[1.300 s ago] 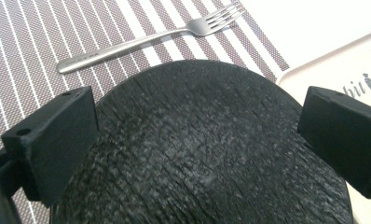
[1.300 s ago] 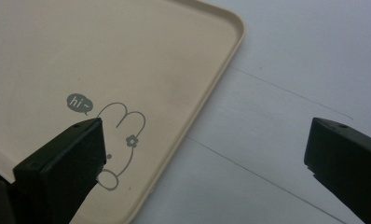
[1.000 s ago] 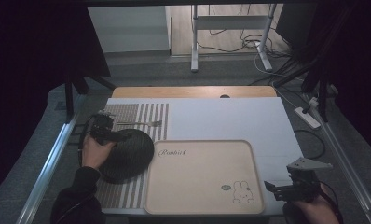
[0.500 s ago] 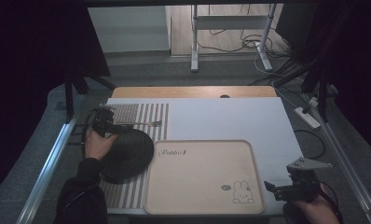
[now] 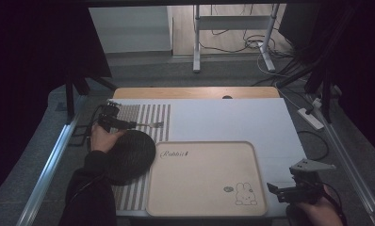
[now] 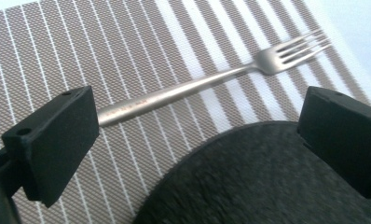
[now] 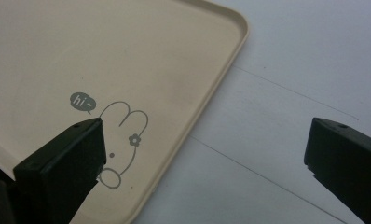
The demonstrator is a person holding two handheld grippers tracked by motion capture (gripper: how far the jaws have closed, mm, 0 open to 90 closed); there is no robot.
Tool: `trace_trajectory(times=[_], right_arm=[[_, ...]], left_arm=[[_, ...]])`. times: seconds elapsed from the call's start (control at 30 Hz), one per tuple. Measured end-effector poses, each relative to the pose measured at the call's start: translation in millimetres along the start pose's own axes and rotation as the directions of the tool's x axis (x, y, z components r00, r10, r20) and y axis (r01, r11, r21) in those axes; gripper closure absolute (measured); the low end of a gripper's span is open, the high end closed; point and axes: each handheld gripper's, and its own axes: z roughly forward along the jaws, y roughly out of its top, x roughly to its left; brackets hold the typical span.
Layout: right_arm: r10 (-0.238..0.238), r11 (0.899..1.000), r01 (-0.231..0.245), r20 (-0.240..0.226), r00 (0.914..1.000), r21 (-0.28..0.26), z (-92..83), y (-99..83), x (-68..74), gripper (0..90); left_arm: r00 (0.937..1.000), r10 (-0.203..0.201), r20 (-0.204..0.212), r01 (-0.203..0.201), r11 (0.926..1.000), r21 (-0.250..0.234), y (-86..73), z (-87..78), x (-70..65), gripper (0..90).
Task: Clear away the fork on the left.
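A metal fork [image 6: 211,84] lies on the striped placemat [image 6: 81,56], tines pointing right in the left gripper view. A dark round plate [image 6: 258,177] rests on the mat just below it. My left gripper [image 6: 197,135] is open above the plate's edge, and the fork's handle end lies just beyond its left jaw. From above, the left gripper [image 5: 124,125] sits at the mat's far left, beside the fork [image 5: 150,125] and the plate [image 5: 129,155]. My right gripper [image 7: 207,158] is open and empty over the corner of the beige rabbit tray [image 7: 81,56].
The beige tray [image 5: 204,160] lies at the table's front middle on a white sheet [image 5: 232,117]. The right gripper [image 5: 276,189] hovers off its front right corner. Metal rails run along both table sides. Cables and a stand are on the floor behind.
My left gripper has shifted slightly away from the person and to the right, from over the plate toward the fork's handle. The right gripper has stayed put.
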Motion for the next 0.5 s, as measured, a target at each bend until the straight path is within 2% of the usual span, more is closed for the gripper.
trace_trajectory(times=[0.03,0.07,0.1,0.17,0.3,0.33,0.37,0.5], right_arm=[[-0.001,1.000,0.001,-0.001,1.0000,0.000,0.0,0.0,-0.1,0.0],[-0.001,1.000,0.001,-0.001,1.0000,0.000,0.0,0.0,-0.1,0.0],[0.000,1.000,0.000,-0.002,1.0000,0.000,0.0,0.0,-0.1,0.0],[0.000,1.000,0.000,-0.003,1.0000,0.000,0.0,0.0,-0.1,0.0],[-0.001,1.000,0.001,-0.004,1.0000,0.001,0.1,0.1,-0.1,0.0],[-0.002,1.000,0.002,-0.005,1.0000,0.002,0.1,0.1,0.1,0.0],[-0.002,1.000,0.002,-0.005,1.0000,0.002,0.1,0.1,0.1,0.0],[-0.002,1.000,0.002,-0.008,1.0000,0.001,0.1,0.1,0.0,0.0]], left_arm=[[1.0000,-0.001,-0.001,0.001,1.0000,0.002,0.7,1.0,1.2,1.5],[1.0000,-0.006,-0.005,0.006,1.0000,0.005,1.8,2.3,3.6,6.8],[0.9999,-0.009,-0.010,0.009,0.9999,0.004,2.3,3.0,4.9,6.8],[0.9996,-0.016,-0.022,0.016,0.9999,0.003,3.9,4.8,9.2,15.6],[0.9988,-0.018,-0.046,0.019,0.9994,0.030,6.5,11.2,15.9,41.1],[0.9986,-0.014,-0.051,0.016,0.9992,0.038,7.0,13.3,17.1,56.0],[0.9983,-0.011,-0.057,0.013,0.9989,0.044,7.3,14.8,18.0,56.0],[0.9961,-0.026,-0.084,0.031,0.9982,0.052,9.9,21.3,24.4,80.8]])
